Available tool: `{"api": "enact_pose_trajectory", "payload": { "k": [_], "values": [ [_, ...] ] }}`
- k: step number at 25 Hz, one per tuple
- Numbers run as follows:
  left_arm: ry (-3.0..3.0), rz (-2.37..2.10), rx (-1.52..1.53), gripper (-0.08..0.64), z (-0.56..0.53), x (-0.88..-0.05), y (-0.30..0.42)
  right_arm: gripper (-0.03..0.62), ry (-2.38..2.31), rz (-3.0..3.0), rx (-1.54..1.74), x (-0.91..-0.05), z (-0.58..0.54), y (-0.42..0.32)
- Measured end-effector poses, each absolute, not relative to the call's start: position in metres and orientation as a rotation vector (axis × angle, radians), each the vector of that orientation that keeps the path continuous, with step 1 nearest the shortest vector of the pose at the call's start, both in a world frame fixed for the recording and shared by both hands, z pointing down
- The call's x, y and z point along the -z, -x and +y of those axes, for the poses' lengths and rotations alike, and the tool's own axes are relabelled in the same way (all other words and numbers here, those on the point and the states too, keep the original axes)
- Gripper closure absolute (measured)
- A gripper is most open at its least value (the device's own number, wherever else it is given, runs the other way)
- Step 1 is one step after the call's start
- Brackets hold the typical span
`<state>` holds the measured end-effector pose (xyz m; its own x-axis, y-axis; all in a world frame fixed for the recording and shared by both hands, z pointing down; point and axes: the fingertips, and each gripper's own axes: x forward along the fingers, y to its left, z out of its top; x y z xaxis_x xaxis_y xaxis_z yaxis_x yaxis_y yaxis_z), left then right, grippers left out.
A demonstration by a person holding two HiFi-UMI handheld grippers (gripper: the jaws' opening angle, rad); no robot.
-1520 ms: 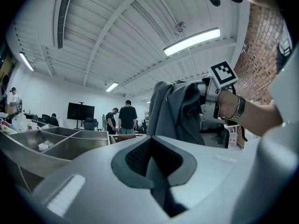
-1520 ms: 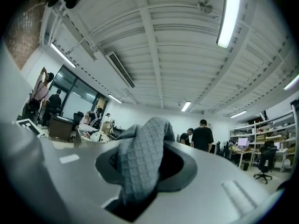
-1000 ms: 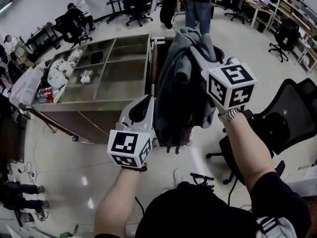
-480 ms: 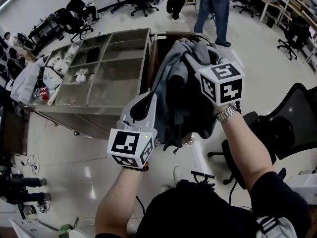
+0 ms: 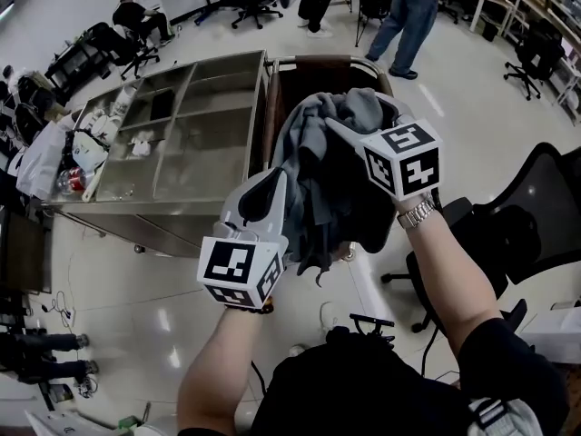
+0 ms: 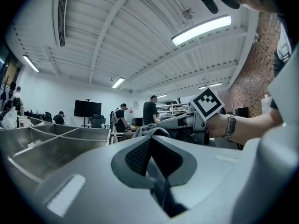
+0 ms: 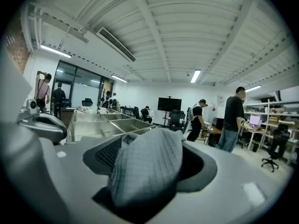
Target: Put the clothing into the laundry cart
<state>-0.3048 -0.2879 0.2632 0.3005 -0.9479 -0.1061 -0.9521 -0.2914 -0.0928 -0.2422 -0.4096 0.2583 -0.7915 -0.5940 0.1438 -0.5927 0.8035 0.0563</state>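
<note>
A bundle of grey clothing (image 5: 313, 157) hangs between my two grippers above the brown laundry cart (image 5: 313, 65). My left gripper (image 5: 274, 187) holds its near lower side, jaws shut on a thin dark fold (image 6: 161, 190). My right gripper (image 5: 338, 125) is at the bundle's top right. Its jaws are opening, and a wad of light grey waffle cloth (image 7: 147, 167) lies loosely between them with a dark gap beside the right pad. In the left gripper view the right gripper (image 6: 180, 122) reaches over the cloth (image 6: 145, 130).
A steel trolley (image 5: 182, 143) with open compartments stands left of the cart, with bags and bottles (image 5: 77, 153) at its far end. A black office chair (image 5: 531, 216) is close on the right. People (image 5: 408, 7) stand beyond the cart.
The cart and steel trolley have come nearer. My right gripper has dropped lower with the bundle, which now hangs over the cart's opening. The left gripper has hardly moved.
</note>
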Motion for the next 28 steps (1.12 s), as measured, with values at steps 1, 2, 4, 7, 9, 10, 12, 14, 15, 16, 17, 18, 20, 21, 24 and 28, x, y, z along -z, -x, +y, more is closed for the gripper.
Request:
{"api": "enact_pose_trajectory", "payload": {
  "k": [1, 2, 4, 7, 9, 10, 12, 14, 15, 16, 17, 18, 20, 21, 24, 28],
  "values": [
    [2.425, 1.767, -0.049, 0.558, -0.285, -0.262, 0.305, 0.236, -0.951, -2.828, 0.009, -0.259, -0.406, 0.241],
    [2.433, 1.755, -0.051, 0.558, -0.281, -0.262, 0.306, 0.236, -0.962, -2.822, 0.006, -0.260, -0.401, 0.240],
    [2.446, 1.735, -0.054, 0.558, -0.269, -0.263, 0.309, 0.236, -0.977, -2.810, 0.003, -0.263, -0.387, 0.240],
    [2.466, 1.712, -0.064, 0.558, -0.245, -0.259, 0.309, 0.238, -1.017, -2.801, 0.022, -0.256, -0.358, 0.234],
    [2.483, 1.696, -0.072, 0.558, -0.225, -0.254, 0.305, 0.247, -1.043, -2.796, 0.041, -0.246, -0.333, 0.228],
    [2.493, 1.686, -0.076, 0.558, -0.215, -0.252, 0.303, 0.250, -1.055, -2.794, 0.049, -0.241, -0.321, 0.224],
    [2.512, 1.657, -0.080, 0.558, -0.194, -0.247, 0.296, 0.255, -1.084, -2.793, 0.066, -0.232, -0.294, 0.217],
    [2.524, 1.622, -0.076, 0.558, -0.172, -0.244, 0.292, 0.256, -1.106, -2.799, 0.088, -0.225, -0.267, 0.214],
    [2.527, 1.608, -0.075, 0.558, -0.161, -0.243, 0.290, 0.259, -1.109, -2.804, 0.099, -0.223, -0.252, 0.214],
    [2.529, 1.596, -0.075, 0.558, -0.149, -0.241, 0.290, 0.265, -1.108, -2.808, 0.109, -0.222, -0.237, 0.214],
    [2.531, 1.586, -0.076, 0.558, -0.138, -0.239, 0.289, 0.278, -1.106, -2.811, 0.119, -0.221, -0.222, 0.215],
    [2.534, 1.575, -0.077, 0.558, -0.127, -0.237, 0.287, 0.288, -1.106, -2.812, 0.129, -0.220, -0.208, 0.215],
    [2.540, 1.551, -0.079, 0.558, -0.108, -0.231, 0.284, 0.316, -1.114, -2.812, 0.157, -0.218, -0.182, 0.213],
    [2.543, 1.540, -0.079, 0.558, -0.099, -0.229, 0.282, 0.326, -1.120, -2.812, 0.176, -0.216, -0.170, 0.213],
    [2.553, 1.514, -0.086, 0.558, -0.075, -0.227, 0.279, 0.400, -1.141, -2.810, 0.252, -0.216, -0.133, 0.214],
    [2.566, 1.478, -0.106, 0.558, -0.051, -0.224, 0.274, 0.443, -1.158, -2.808, 0.320, -0.219, -0.092, 0.216]
  ]
}}
